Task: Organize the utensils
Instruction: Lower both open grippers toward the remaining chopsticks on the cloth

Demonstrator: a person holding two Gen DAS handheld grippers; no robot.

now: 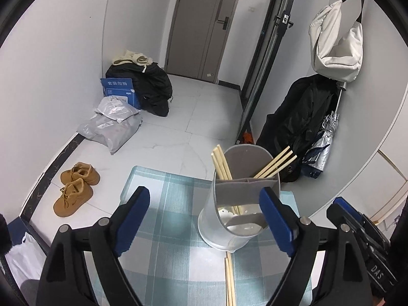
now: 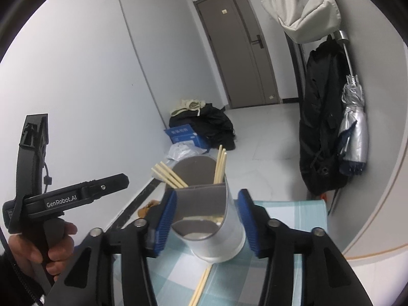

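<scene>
A grey utensil holder [image 1: 229,219] with a divider stands on the blue checked tablecloth [image 1: 163,204]. Several wooden chopsticks [image 1: 221,164] lean in its far compartments. A loose pair of chopsticks [image 1: 230,278] lies on the cloth in front of it. My left gripper [image 1: 205,221] is open, with the holder just ahead near its right finger. In the right wrist view the holder [image 2: 216,224] sits between the open jaws of my right gripper [image 2: 207,219], the loose chopsticks [image 2: 201,285] lying below it. I cannot tell whether the pads touch the holder.
The table ends just past the holder. On the floor are tan shoes [image 1: 75,187], grey parcels [image 1: 112,125], a blue box [image 1: 119,90] and black clothing [image 1: 150,86]. A black coat [image 1: 303,117], an umbrella [image 1: 323,142] and a white bag [image 1: 336,43] hang at right.
</scene>
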